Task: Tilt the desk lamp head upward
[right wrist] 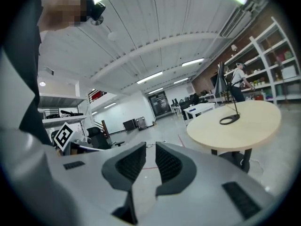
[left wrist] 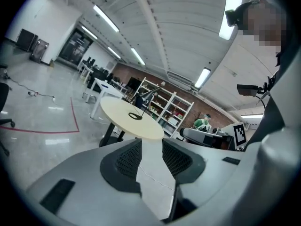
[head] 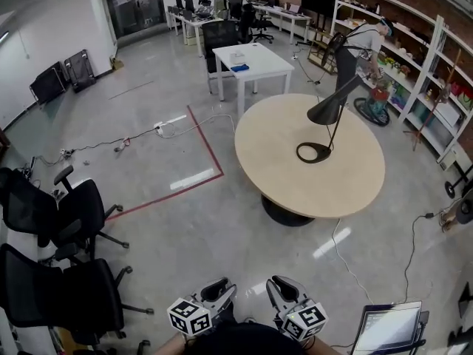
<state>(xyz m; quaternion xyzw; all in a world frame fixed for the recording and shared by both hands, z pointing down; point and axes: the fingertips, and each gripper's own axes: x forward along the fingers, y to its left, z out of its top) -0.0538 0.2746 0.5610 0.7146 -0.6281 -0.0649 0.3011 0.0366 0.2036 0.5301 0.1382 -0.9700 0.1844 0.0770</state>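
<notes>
Desk lamp (head: 326, 128) stands on the round surface (head: 288, 176), near its far side. Both the left hand-held gripper (head: 216, 293) and right hand-held gripper (head: 283, 291) are released, empty, and well apart from the lamp.

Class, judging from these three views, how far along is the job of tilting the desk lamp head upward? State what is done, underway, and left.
Done: nothing; the desk lamp stands on the round table with its head angled down. In hand: neither the left gripper nor the right gripper holds anything; both are open, well short of the table. Left: approach, grip the head, tilt it up.
</notes>
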